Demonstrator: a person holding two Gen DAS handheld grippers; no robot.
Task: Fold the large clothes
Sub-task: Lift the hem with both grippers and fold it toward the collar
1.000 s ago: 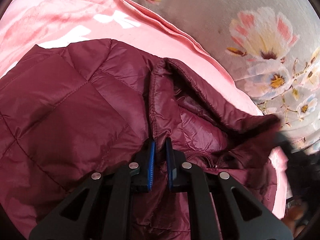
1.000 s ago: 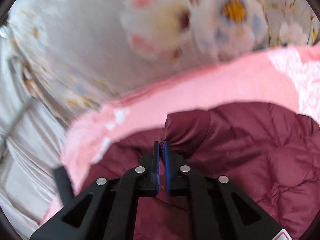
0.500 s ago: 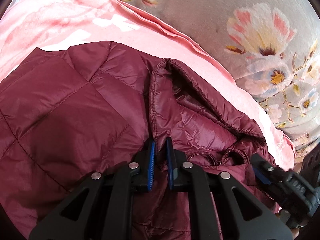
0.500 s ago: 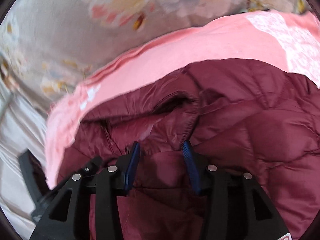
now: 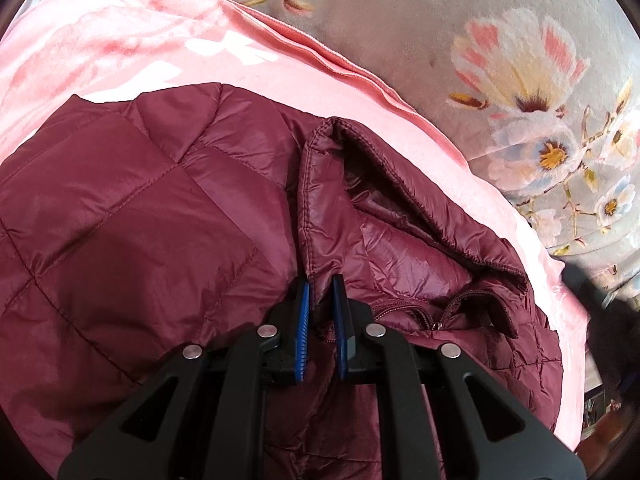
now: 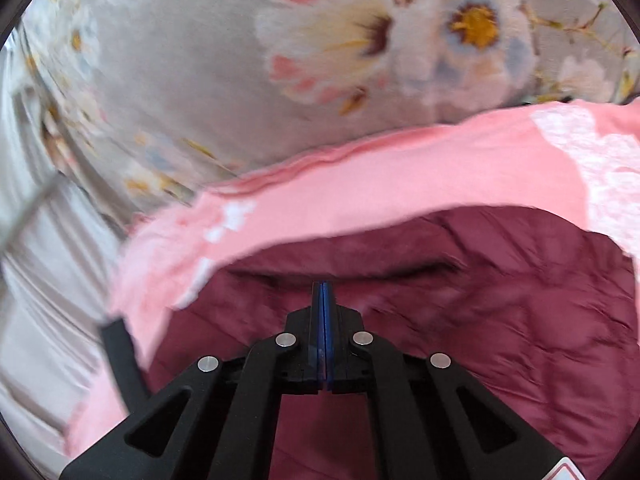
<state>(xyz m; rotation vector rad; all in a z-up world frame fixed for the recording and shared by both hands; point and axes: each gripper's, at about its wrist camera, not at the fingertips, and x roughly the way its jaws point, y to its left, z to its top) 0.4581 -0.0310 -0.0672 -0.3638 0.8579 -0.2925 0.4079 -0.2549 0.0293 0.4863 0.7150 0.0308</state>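
A maroon quilted puffer jacket point(image 5: 132, 216) is spread flat over a pink cloth point(image 5: 132, 40), its shiny fabric stitched into squares. At the far right of the jacket the collar point(image 5: 400, 184) is stood open, so that the smooth lining point(image 5: 404, 256) and a zip point(image 5: 424, 312) are shown. The collar's near edge is seen pinched into a raised ridge. In the blurred right wrist view the jacket point(image 6: 480, 320) is seen lying low and wrinkled, perhaps with a fold along its far edge.
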